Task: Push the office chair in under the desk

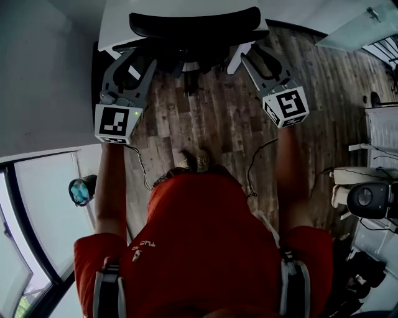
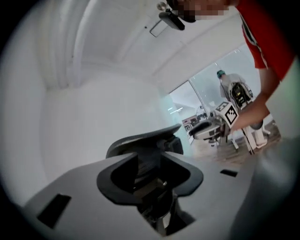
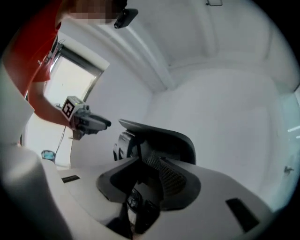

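Note:
The black office chair's backrest (image 1: 194, 23) stands at the top of the head view, against the white desk (image 1: 118, 17). My left gripper (image 1: 142, 59) reaches to the backrest's left side and my right gripper (image 1: 254, 54) to its right side. In the left gripper view the backrest's edge (image 2: 145, 140) sits between the dark jaws of the left gripper (image 2: 149, 171), which close on it. In the right gripper view the mesh backrest (image 3: 161, 136) lies the same way inside the right gripper (image 3: 149, 180). The seat and base are hidden.
Wood plank floor (image 1: 217, 118) runs between the person and the chair. A grey wall (image 1: 43, 68) and a glass partition (image 1: 37, 205) lie to the left. White furniture (image 1: 382, 127) and a black device with cables (image 1: 370, 199) crowd the right side.

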Available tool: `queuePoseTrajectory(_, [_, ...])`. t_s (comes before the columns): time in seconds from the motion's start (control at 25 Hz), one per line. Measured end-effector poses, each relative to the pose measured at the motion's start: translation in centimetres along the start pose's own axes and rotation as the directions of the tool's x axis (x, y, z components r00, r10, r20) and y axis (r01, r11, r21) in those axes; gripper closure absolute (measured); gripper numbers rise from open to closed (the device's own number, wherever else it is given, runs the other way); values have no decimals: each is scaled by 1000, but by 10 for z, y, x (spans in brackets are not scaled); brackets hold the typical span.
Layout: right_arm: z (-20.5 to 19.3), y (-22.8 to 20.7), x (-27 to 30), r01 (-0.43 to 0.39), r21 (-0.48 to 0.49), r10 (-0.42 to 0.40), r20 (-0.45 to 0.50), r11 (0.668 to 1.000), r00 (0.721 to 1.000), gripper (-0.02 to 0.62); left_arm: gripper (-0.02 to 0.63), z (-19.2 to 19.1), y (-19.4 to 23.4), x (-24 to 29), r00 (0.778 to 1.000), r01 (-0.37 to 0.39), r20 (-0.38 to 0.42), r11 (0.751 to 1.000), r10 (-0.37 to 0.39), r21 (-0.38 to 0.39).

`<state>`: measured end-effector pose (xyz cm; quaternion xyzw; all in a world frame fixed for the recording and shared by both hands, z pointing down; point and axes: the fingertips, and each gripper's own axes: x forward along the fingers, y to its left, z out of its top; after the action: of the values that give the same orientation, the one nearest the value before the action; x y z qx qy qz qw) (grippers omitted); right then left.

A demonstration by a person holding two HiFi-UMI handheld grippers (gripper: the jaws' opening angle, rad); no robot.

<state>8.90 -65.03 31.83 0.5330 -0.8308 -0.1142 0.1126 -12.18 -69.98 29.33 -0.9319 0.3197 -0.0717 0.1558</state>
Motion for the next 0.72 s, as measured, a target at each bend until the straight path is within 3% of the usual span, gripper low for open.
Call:
queuePoseTrajectory(0.12, [23, 32, 1, -8, 70, 2, 94, 998, 996, 486, 499, 5, -18, -2, 999, 3, 47, 997, 1, -83])
queuePoseTrajectory(0.28, [43, 69, 7, -35, 94, 20, 160, 995, 987, 529, 554, 4, -31, -4, 997, -6, 80, 985, 20, -173])
queuePoseTrajectory(0.52, [55, 100, 8, -68, 142, 35, 223, 988, 974, 565, 592, 13, -46, -13, 992, 3, 123, 972, 26, -236])
queuePoseTrajectory(0.72, [53, 110, 3, -69, 182, 21, 256, 981, 966, 571, 597, 11, -64, -15, 992, 42, 124, 972, -13, -233])
